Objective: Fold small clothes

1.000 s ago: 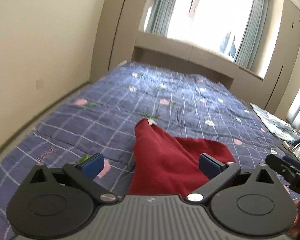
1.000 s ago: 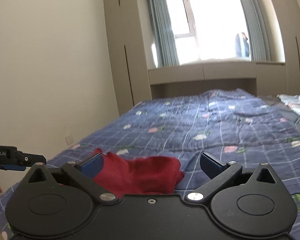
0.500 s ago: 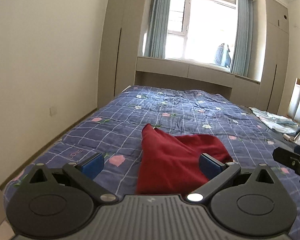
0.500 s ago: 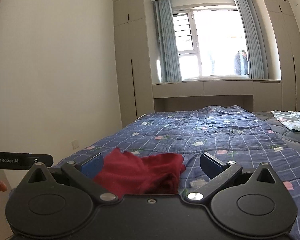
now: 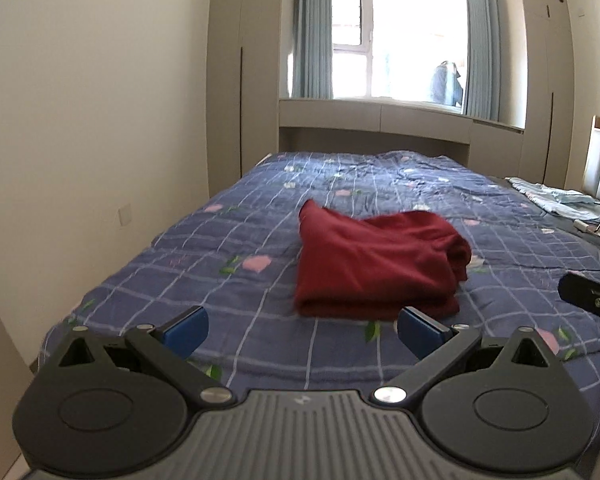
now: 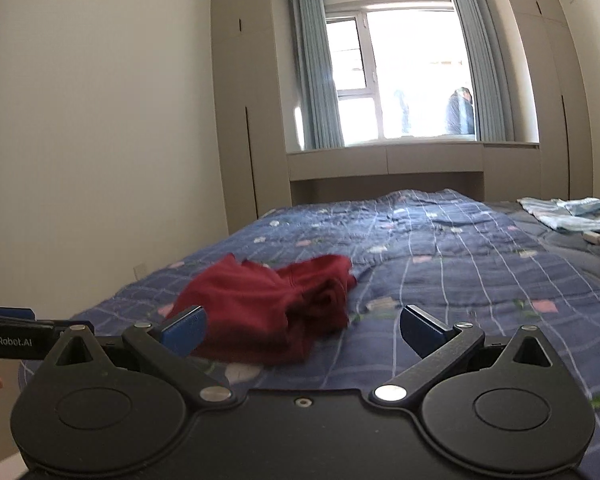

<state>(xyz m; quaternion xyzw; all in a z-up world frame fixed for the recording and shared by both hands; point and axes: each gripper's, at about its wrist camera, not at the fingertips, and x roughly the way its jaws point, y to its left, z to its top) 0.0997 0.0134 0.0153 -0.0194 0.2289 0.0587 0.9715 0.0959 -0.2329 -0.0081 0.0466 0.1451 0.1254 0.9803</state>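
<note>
Both tools, left tool (image 5: 303,330) and right tool (image 6: 303,330), gape empty just short of the folded red garment (image 5: 376,266) on the bed (image 5: 420,196)

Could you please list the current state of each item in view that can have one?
left gripper: open, empty, short of the garment.
right gripper: open, empty.
red garment: folded into a thick bundle, lying on the quilt, held by neither gripper.
blue checked quilt: spread over the bed, slightly rumpled.
light blue clothes: lying loose at the far right of the bed.
curtains: drawn apart.
wardrobe doors: closed.
</note>
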